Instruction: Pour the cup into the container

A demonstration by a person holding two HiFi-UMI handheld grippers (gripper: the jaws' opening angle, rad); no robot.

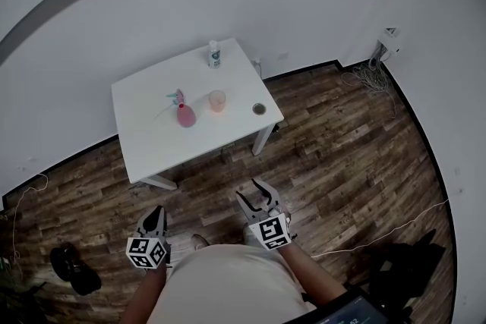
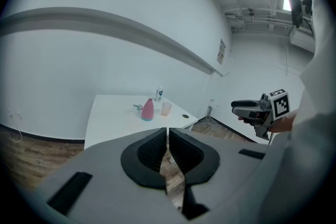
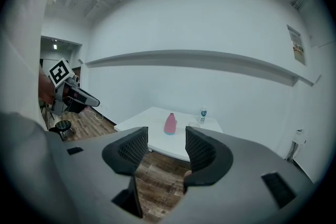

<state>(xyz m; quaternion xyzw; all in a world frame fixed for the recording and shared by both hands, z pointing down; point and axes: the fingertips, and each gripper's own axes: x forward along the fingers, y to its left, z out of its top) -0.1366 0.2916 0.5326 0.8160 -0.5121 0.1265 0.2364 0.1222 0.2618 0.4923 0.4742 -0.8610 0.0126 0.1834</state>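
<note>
Ahead of me a white table [image 1: 152, 140] stands on the wood-plank floor [image 1: 342, 155], close to a white wall [image 1: 114, 26] crossed by a grey band. A small labelled bottle [image 1: 214, 55] stands upright near the table's far edge. I see a tangle of cables [image 1: 368, 76] in the corner to my right, a thin white cable [image 1: 395, 228] trailing across the planks, and a pair of dark shoes [image 1: 72, 268] at my left.

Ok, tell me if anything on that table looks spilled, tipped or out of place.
Nothing stands out: on the white table the pink bottle, the cup and the small bottle stand upright, with no spill visible from this far.
</note>
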